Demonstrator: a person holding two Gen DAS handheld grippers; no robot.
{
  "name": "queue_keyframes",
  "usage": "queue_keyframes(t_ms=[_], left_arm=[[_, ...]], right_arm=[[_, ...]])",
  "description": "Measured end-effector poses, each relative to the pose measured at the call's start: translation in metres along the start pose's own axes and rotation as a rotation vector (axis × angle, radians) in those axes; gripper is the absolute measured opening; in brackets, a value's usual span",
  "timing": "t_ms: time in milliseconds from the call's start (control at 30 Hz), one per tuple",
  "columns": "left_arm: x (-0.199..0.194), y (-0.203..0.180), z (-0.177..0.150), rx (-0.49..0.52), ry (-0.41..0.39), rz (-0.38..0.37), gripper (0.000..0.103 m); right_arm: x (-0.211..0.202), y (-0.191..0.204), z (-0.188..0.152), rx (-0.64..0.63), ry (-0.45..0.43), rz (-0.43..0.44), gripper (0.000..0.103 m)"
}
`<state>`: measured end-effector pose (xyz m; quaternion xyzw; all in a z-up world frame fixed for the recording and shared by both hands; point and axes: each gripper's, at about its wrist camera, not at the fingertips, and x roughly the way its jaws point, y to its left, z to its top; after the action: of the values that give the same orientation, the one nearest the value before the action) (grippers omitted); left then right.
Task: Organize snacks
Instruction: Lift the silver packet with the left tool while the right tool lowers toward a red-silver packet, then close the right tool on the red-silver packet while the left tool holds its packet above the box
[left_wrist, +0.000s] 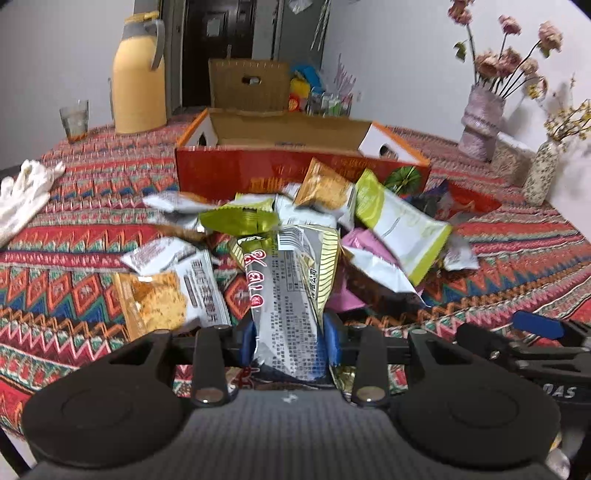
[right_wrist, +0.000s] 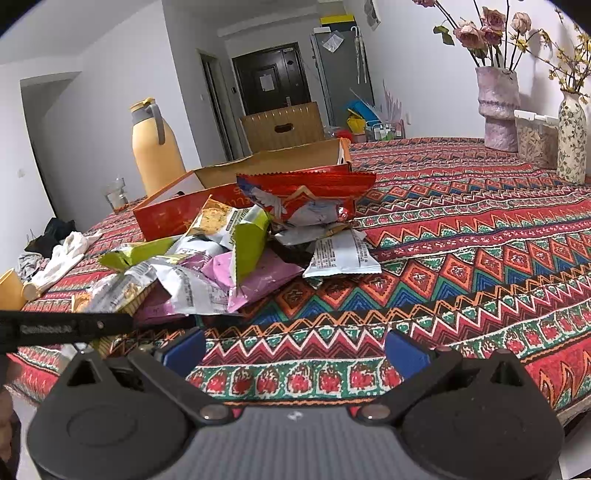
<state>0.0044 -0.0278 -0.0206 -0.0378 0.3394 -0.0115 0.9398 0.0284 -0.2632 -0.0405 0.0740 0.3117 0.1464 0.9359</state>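
Observation:
My left gripper (left_wrist: 290, 338) is shut on a grey snack packet (left_wrist: 291, 295) with red characters and a barcode, held up in front of the snack pile (left_wrist: 332, 221). Behind the pile stands an open red cardboard box (left_wrist: 229, 170). My right gripper (right_wrist: 295, 350) is open and empty, low over the patterned tablecloth (right_wrist: 461, 258), to the right of the pile (right_wrist: 221, 258). A red packet (right_wrist: 306, 195) leans on top of the pile by the box (right_wrist: 170, 214). The right gripper's arm also shows in the left wrist view (left_wrist: 535, 332).
A yellow thermos (left_wrist: 138, 77) and a glass (left_wrist: 75, 120) stand at the back left. White cloth gloves (left_wrist: 26, 195) lie at the left. Vases with flowers (right_wrist: 498, 107) and a clear container (right_wrist: 535, 140) stand at the back right.

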Motion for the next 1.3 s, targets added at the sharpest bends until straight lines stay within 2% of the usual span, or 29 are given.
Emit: queue_keyframes(t_ms=[267,567,733,933,1033,1100,1300], left_arm=[[-0.014,-0.001,0.008,0.002,-0.054,-0.018,0.037],[-0.033,-0.005,0.031,0.013,-0.155,-0.049,0.037],[-0.034,-0.009,0.051,0.016,-0.190,-0.062,0.037],[-0.023,-0.008,0.072,0.015,-0.205,-0.051,0.037],[-0.014,-0.004,0.081,0.002,-0.194,-0.037,0.037],[-0.007,-0.001,0.085,-0.006,-0.185,-0.030,0.037],[0.010,0.008,0.089,-0.020,-0.153,-0.013,0.037]], right_arm=[[-0.002,0.004,0.001,-0.014,-0.008,-0.008,0.103],[-0.003,0.004,0.016,-0.030,-0.056,-0.031,0.103],[-0.005,0.004,0.040,-0.057,-0.100,-0.025,0.103],[0.003,0.005,0.091,-0.124,-0.107,-0.011,0.103],[0.014,0.004,0.121,-0.143,-0.088,-0.008,0.103],[0.028,0.002,0.138,-0.165,-0.045,-0.011,0.103],[0.091,-0.008,0.166,-0.145,0.170,0.000,0.102]])
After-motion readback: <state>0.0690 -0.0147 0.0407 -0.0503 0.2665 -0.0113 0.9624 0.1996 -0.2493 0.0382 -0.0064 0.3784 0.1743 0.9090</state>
